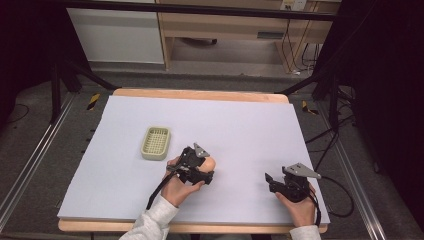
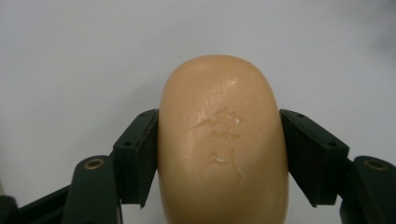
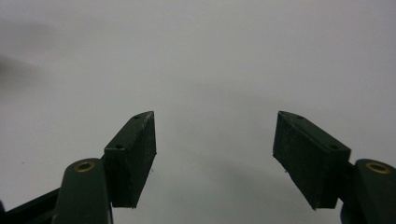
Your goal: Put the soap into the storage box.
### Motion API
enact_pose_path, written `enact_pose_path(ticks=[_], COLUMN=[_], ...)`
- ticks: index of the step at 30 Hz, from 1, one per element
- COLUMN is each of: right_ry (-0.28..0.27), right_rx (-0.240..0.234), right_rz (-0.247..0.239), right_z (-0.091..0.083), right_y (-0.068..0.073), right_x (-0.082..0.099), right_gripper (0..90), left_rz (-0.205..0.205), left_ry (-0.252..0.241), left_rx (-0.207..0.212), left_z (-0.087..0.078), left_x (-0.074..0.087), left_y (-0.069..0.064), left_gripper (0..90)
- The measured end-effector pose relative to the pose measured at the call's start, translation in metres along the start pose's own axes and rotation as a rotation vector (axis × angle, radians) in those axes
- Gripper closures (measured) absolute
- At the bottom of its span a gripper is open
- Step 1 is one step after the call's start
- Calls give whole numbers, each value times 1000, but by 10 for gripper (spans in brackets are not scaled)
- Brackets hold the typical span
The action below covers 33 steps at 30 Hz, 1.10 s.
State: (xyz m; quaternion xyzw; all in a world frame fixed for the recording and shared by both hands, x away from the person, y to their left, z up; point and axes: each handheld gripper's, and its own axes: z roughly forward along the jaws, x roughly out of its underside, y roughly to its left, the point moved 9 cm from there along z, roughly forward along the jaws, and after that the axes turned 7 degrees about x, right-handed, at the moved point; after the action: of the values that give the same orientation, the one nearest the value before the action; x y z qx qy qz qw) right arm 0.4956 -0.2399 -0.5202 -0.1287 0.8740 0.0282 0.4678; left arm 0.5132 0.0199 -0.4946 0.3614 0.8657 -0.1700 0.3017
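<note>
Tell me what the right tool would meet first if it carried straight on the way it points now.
Probably only the bare grey table cover. The right tool is open and points left across the table; the left tool, shut on the soap, seems off that line, though depth is unclear.

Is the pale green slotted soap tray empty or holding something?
Empty: the pale green slotted soap tray shows bare slats, while the tan oval soap bar sits clamped in the left gripper.

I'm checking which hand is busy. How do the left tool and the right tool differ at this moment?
The left tool has its jaws pressed against both sides of a tan soap bar; the right tool has its jaws spread with nothing between them. In the high view the left tool sits near the green soap dish, the right tool far off toward the table's right edge. Both have black jaws.
</note>
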Motion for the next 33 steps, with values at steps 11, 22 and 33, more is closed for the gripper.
enact_pose_path(ticks=[11,22,33], right_ry=[-2,0,0], right_rx=[-1,0,2], right_rz=[2,2,2], right_z=[0,0,1], right_y=[0,0,0], right_x=[0,0,1], right_gripper=[298,296,295], left_rz=[-18,-30,-67], left_ry=[-15,-22,-29], left_rx=[-19,-39,-57], left_z=[-19,-35,-48], left_x=[6,15,31], left_y=[15,28,46], left_gripper=[318,318,319])
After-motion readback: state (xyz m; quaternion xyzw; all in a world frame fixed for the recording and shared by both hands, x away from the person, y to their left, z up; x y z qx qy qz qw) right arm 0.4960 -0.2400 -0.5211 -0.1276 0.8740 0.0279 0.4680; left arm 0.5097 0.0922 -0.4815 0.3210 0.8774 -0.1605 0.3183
